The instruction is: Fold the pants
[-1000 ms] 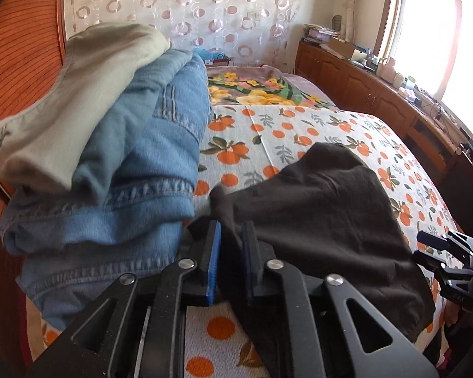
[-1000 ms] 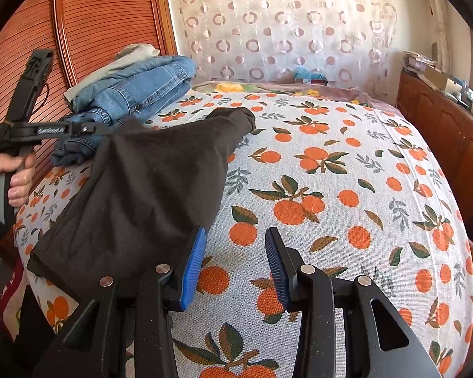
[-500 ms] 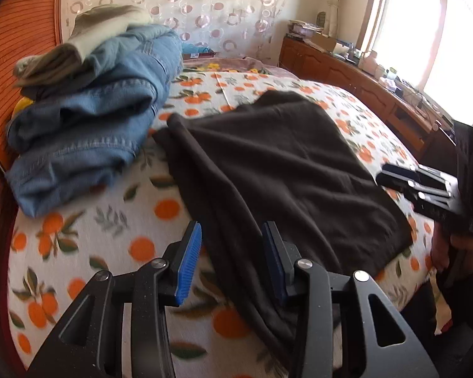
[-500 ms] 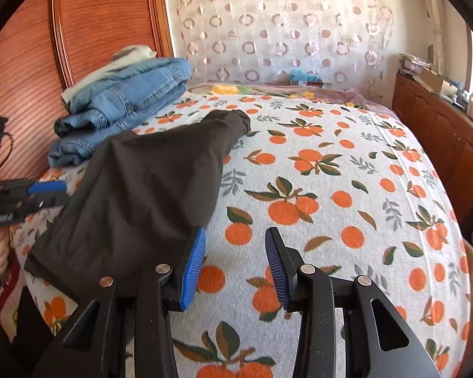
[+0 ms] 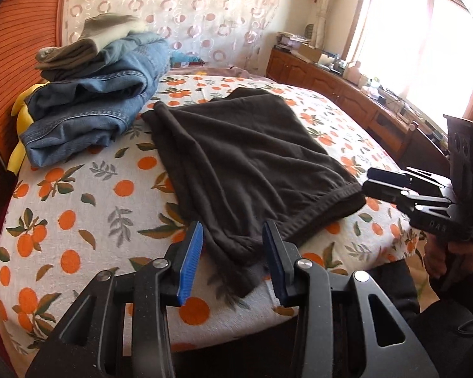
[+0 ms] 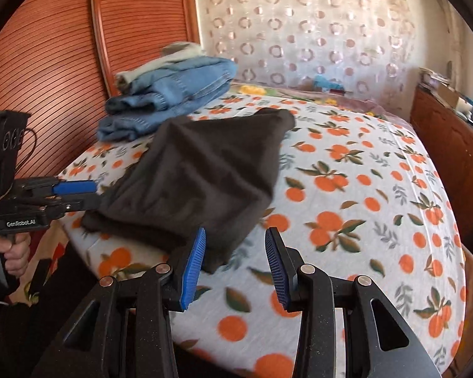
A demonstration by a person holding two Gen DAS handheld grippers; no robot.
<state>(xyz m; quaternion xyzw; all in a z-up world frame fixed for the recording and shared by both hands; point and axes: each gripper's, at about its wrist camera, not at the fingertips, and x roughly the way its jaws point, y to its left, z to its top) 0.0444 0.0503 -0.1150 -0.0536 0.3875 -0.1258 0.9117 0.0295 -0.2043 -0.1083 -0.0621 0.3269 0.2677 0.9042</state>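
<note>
Dark brown pants (image 5: 242, 157) lie folded flat on the orange-print bedspread (image 5: 78, 204), their elastic waistband (image 5: 331, 201) along the near right side. My left gripper (image 5: 232, 230) is open just over the pants' near corner, which lies loose below and between the blue pads without being pressed. In the left wrist view my right gripper (image 5: 381, 179) hovers open beside the waistband's right end, held by a hand. In the right wrist view the pants (image 6: 205, 170) reach close to my right gripper (image 6: 235, 236), whose jaws hold nothing. The left gripper (image 6: 91, 193) shows at the pants' left edge.
A stack of folded blue jeans topped by pale pants (image 5: 94, 94) sits at the bed's far left against the ribbed wooden headboard (image 5: 12, 47). A wooden sideboard (image 5: 347, 94) with clutter runs under the bright window on the right. The bed's edge is just below both grippers.
My left gripper opened, let go of the pants' far end beside the jeans and drew back to the bed's near edge. My right gripper shifted left, nearer the pants' corner.
</note>
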